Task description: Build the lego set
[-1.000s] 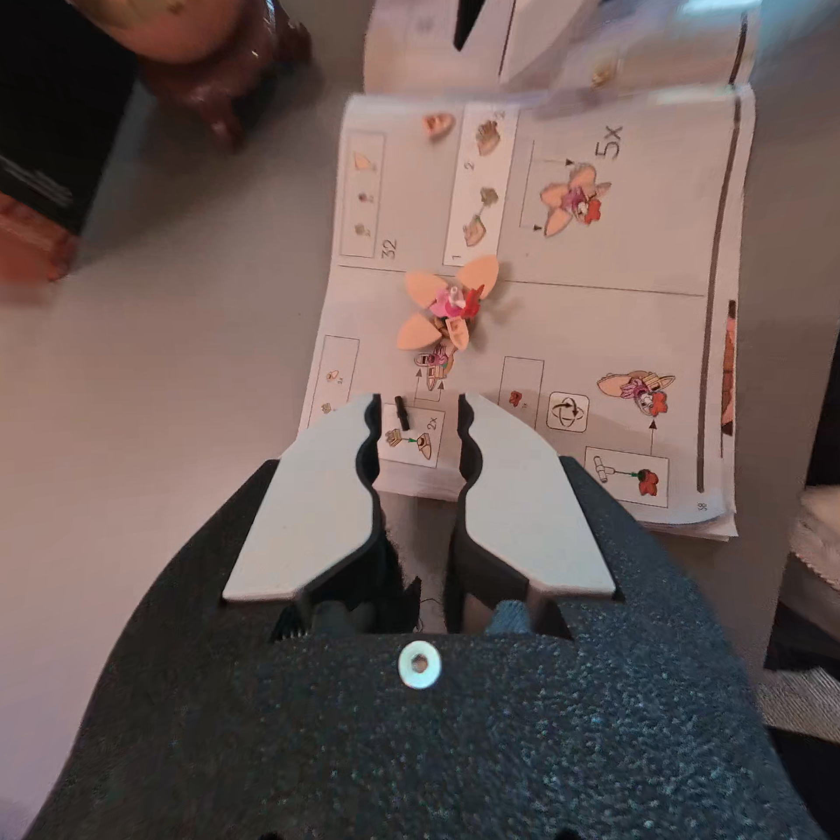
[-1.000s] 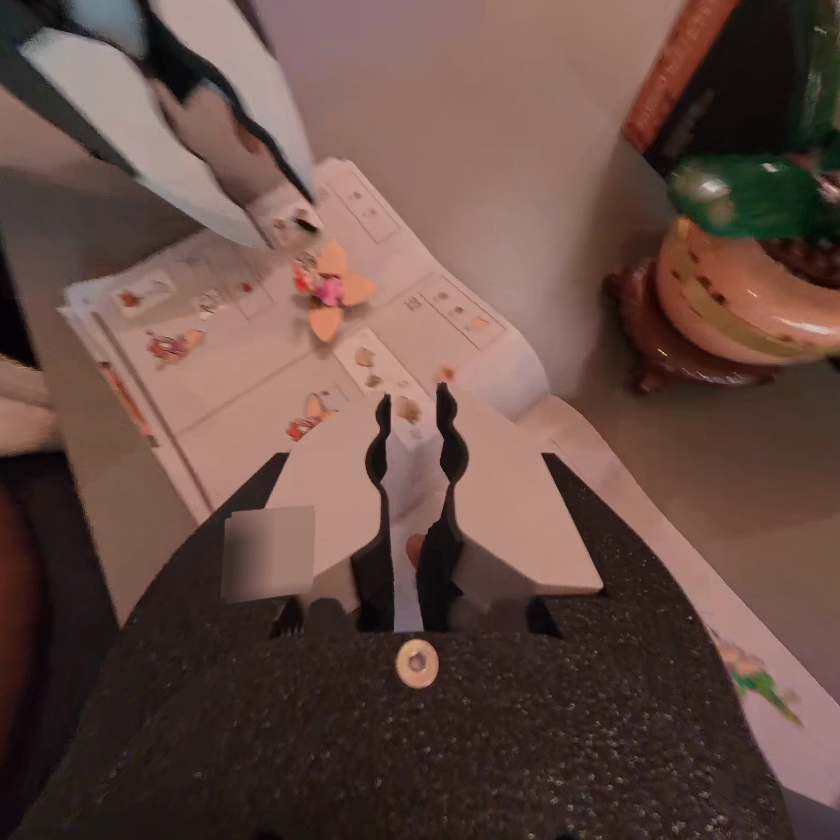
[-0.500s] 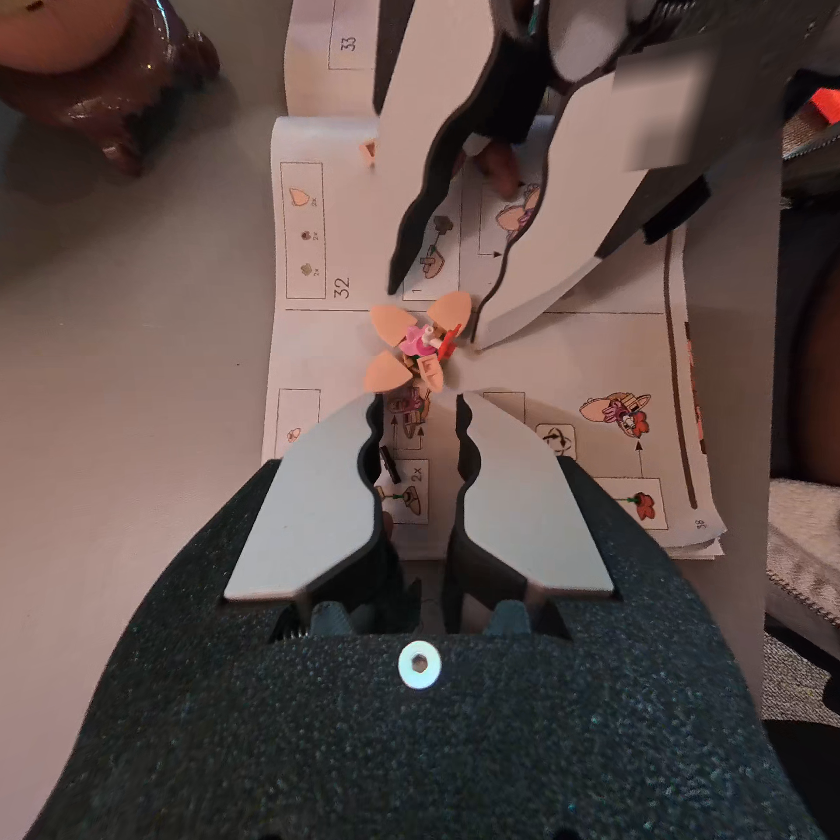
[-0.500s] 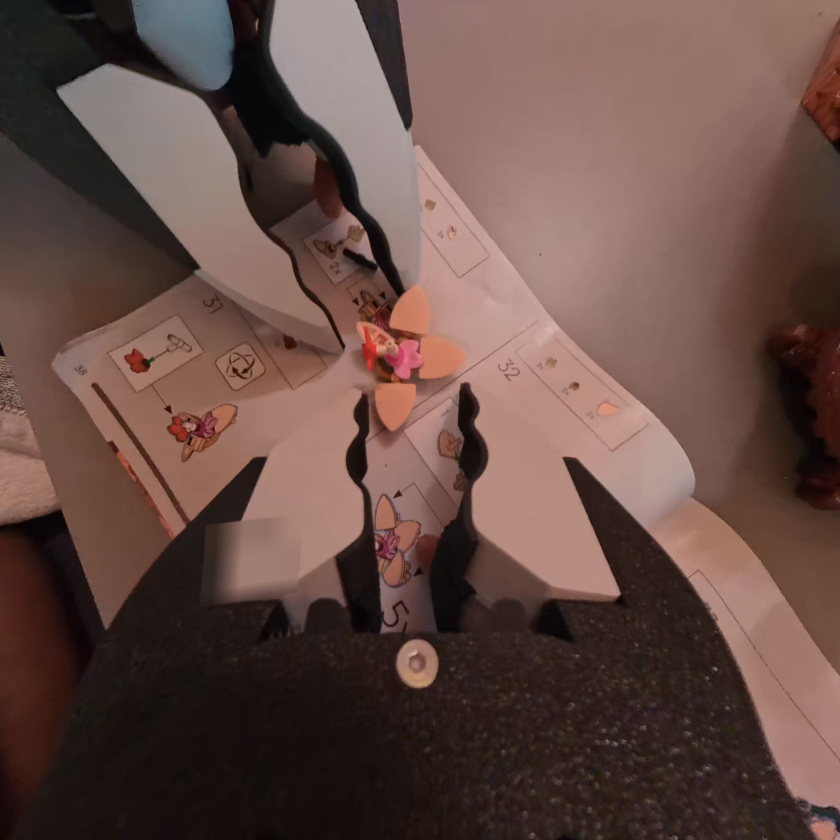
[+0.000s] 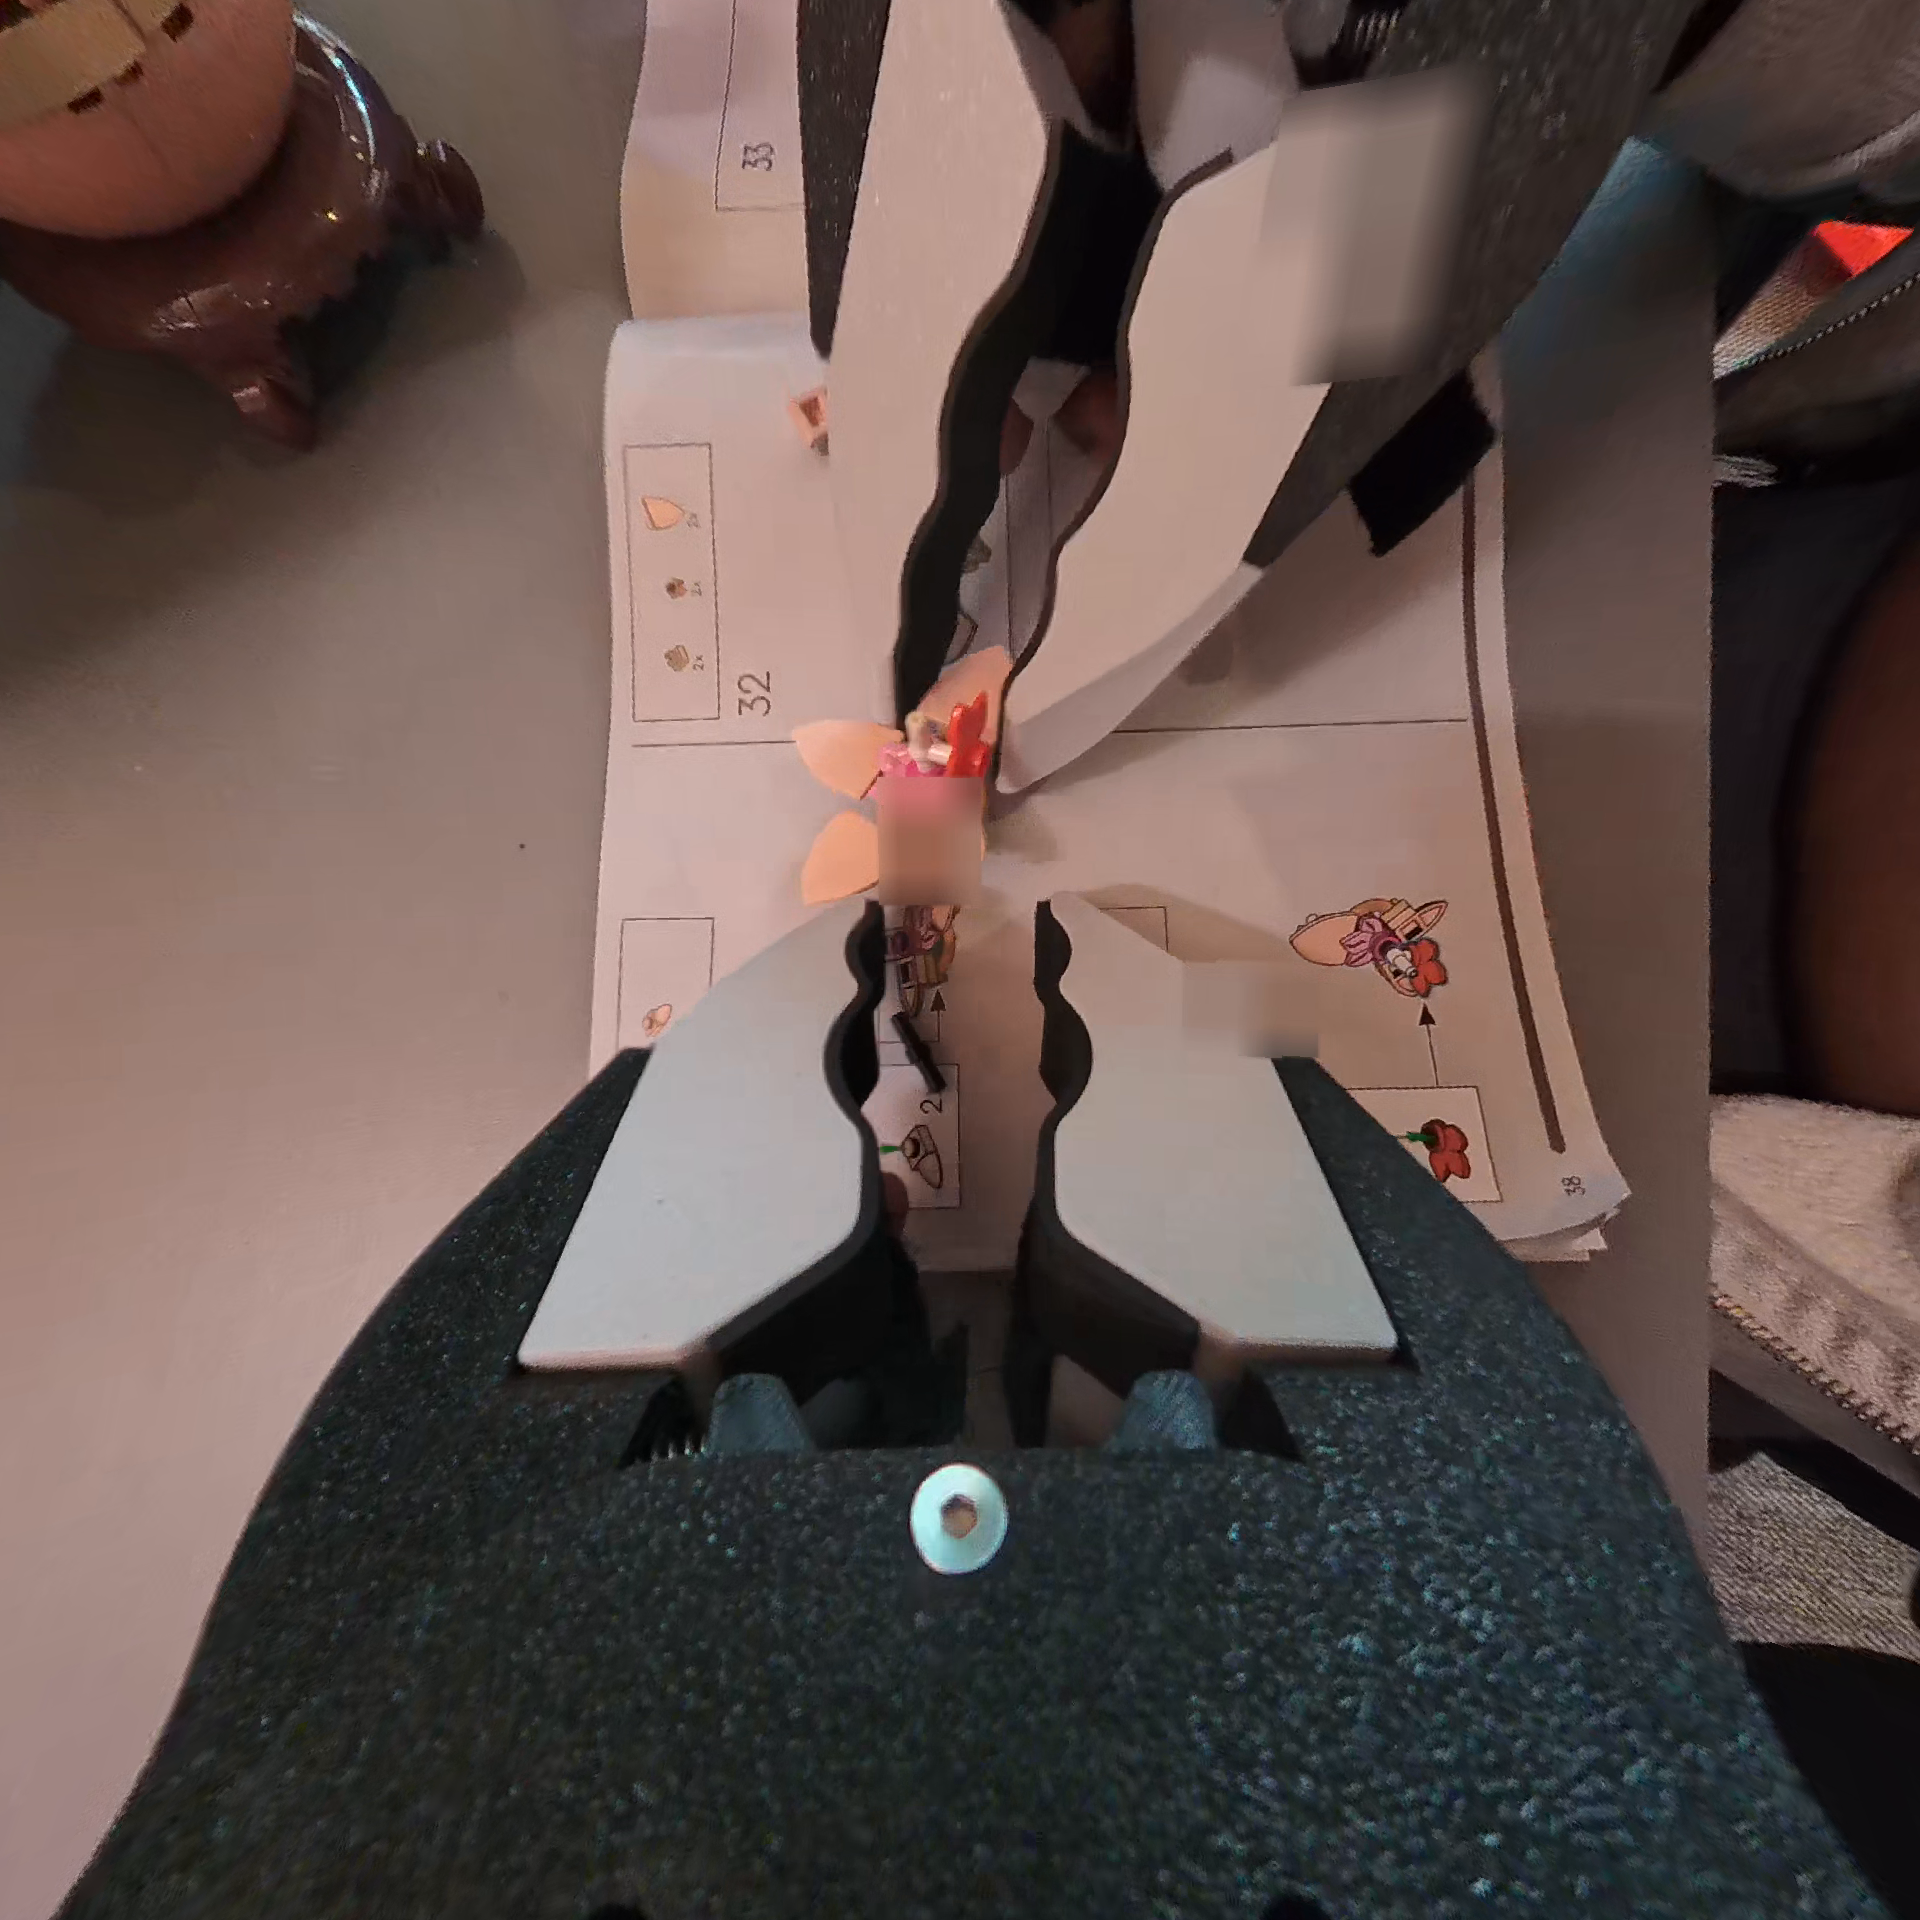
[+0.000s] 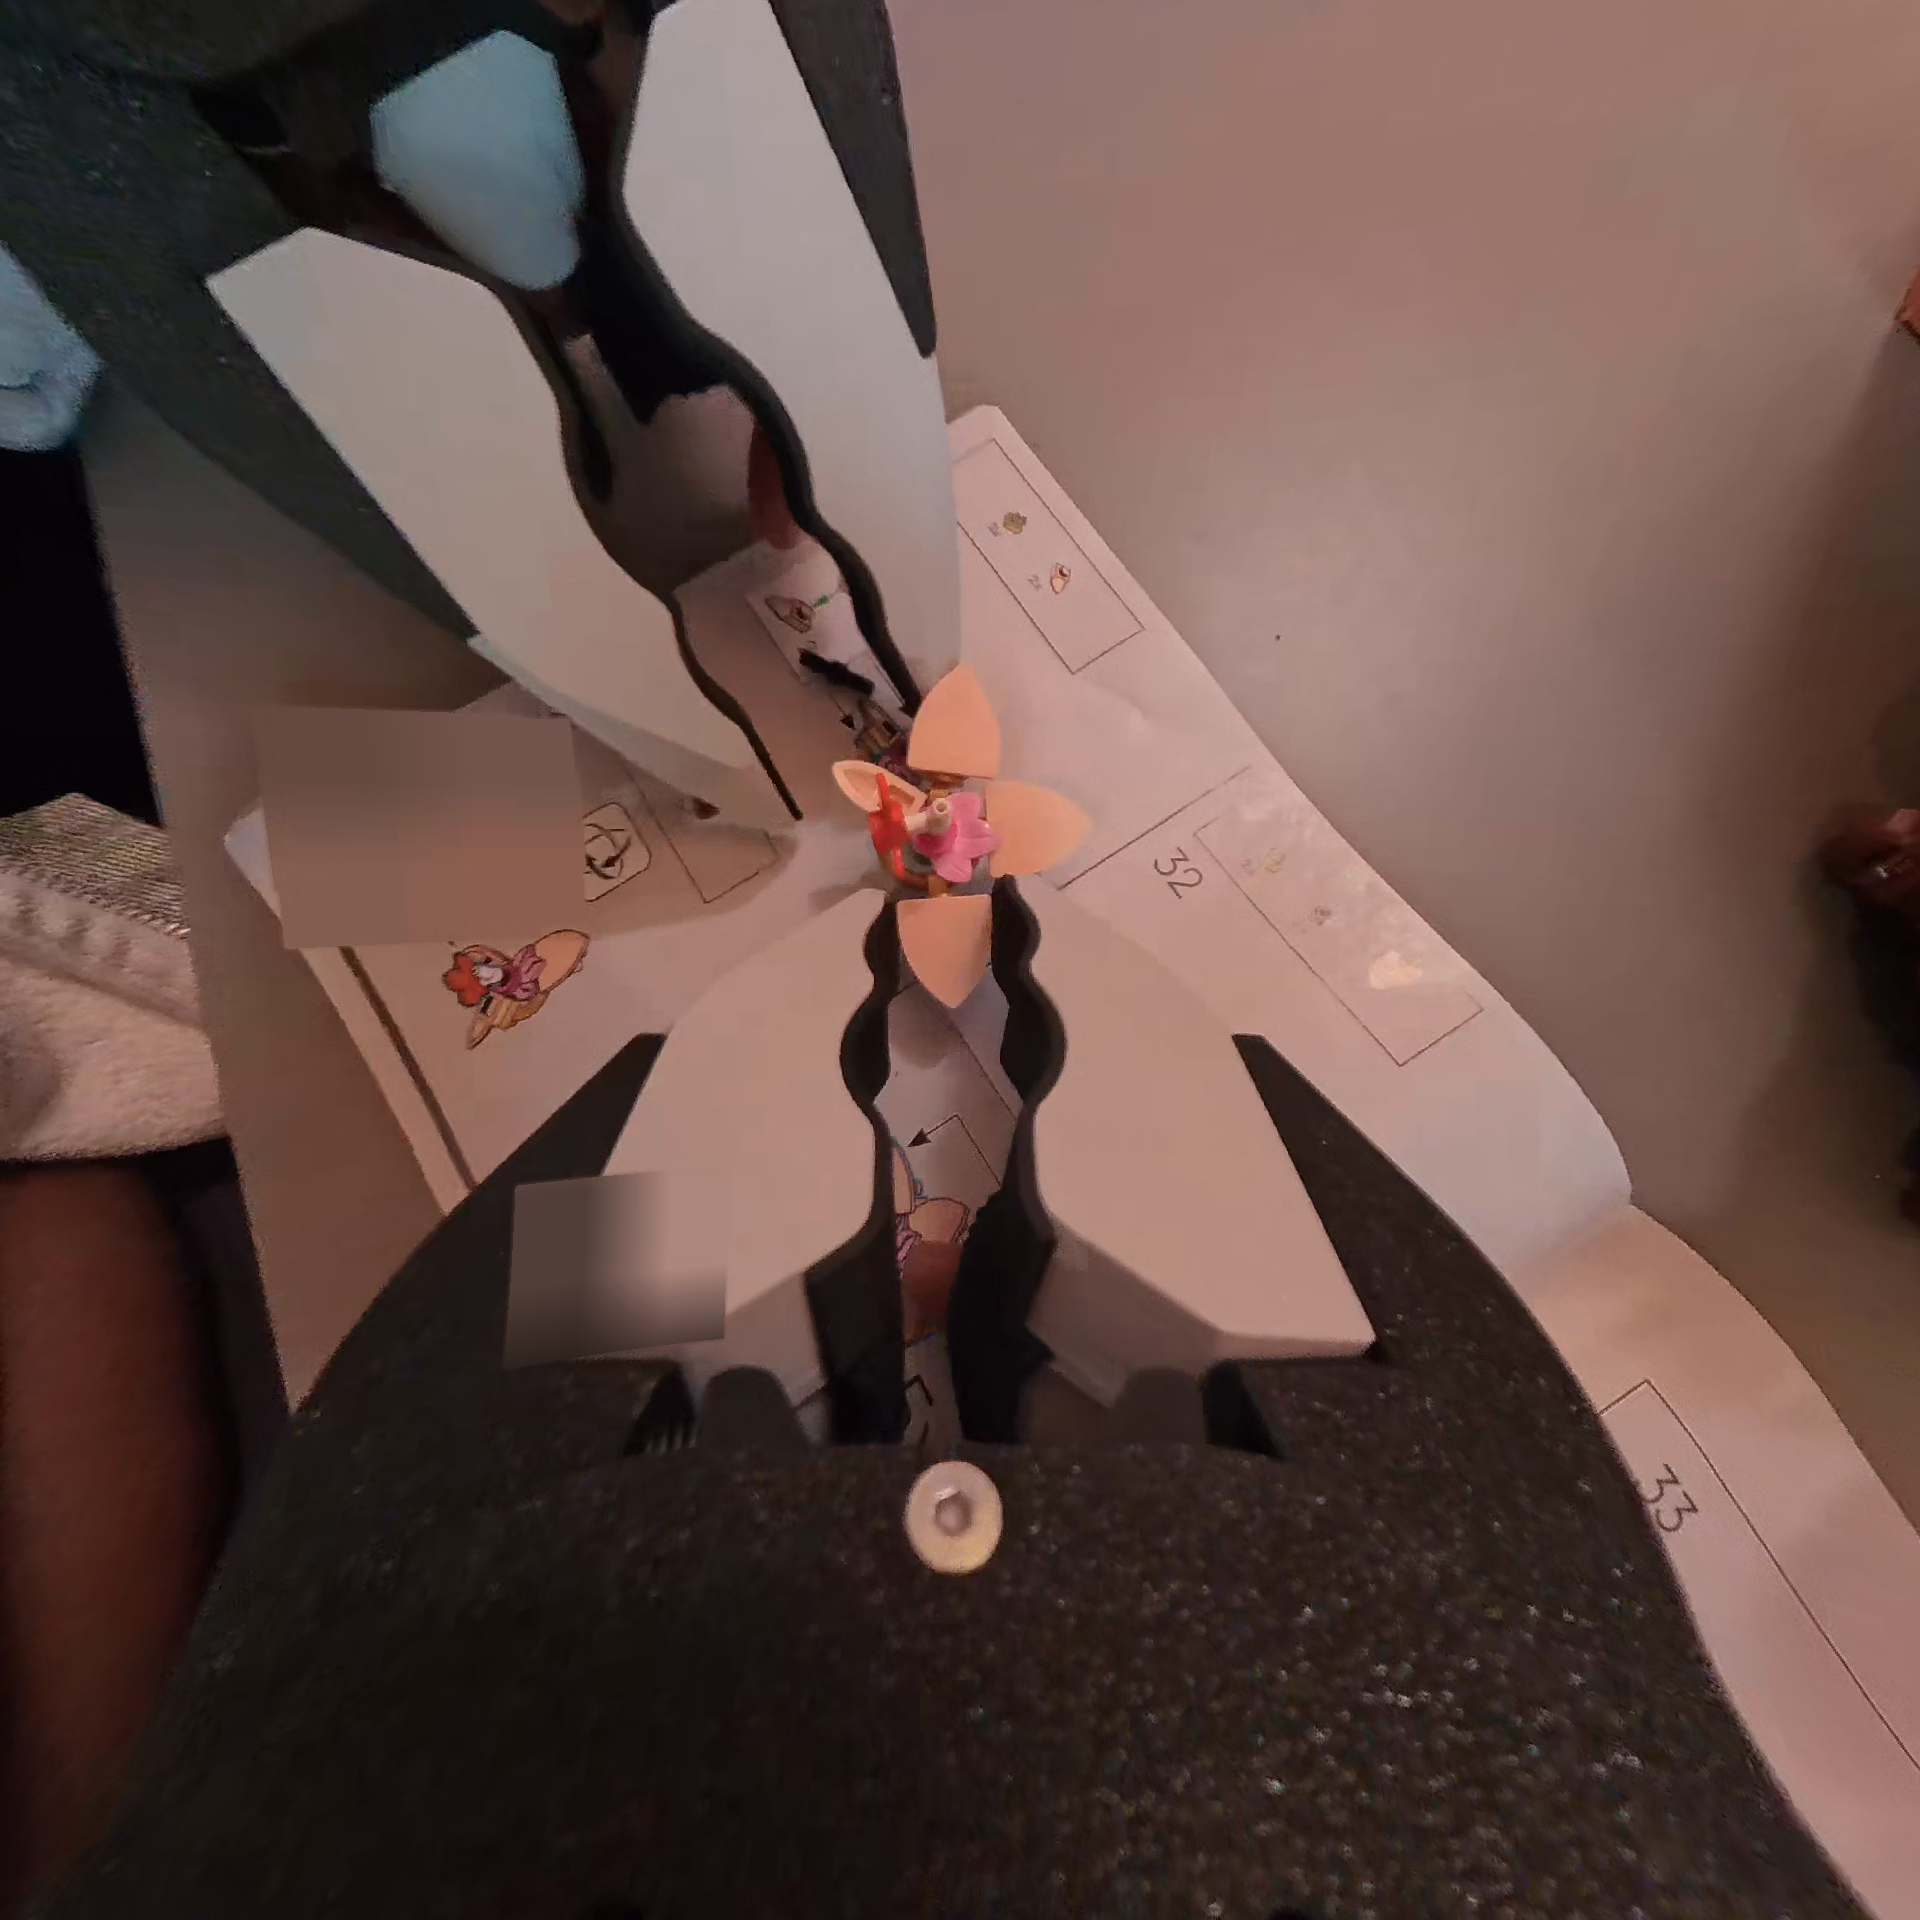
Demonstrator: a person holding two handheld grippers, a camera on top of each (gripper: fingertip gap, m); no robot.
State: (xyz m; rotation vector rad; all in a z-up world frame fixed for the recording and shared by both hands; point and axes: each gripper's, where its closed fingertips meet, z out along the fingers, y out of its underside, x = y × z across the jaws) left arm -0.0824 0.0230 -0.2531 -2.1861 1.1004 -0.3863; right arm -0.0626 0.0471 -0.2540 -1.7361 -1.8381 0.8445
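Note:
A small lego flower (image 5: pixel 847 764) with peach petals, a pink core and a red piece lies on the open instruction booklet (image 5: pixel 1247 810). My right gripper (image 6: pixel 945 904) has narrowed onto the flower (image 6: pixel 956 821); its tips press the flower's base and one petal lies between them. In the left wrist view it reaches in from the top (image 5: pixel 951 743). My left gripper (image 5: pixel 958 912) is open and empty, its tips just short of the flower. It enters the right wrist view from the upper left (image 6: pixel 852 748). A small black bar (image 5: pixel 916 1039) lies on the page between the left fingers.
A loose peach piece (image 5: pixel 810 416) lies on the booklet's far page. A round pot on a dark brown footed stand (image 5: pixel 260 312) is at the far left of the grey table (image 5: pixel 312 935). A grey towel (image 5: pixel 1818 1247) lies off the table's right edge.
My right gripper has come down and narrowed from wide open onto the flower. My left gripper has moved forward, closer to the flower, still open.

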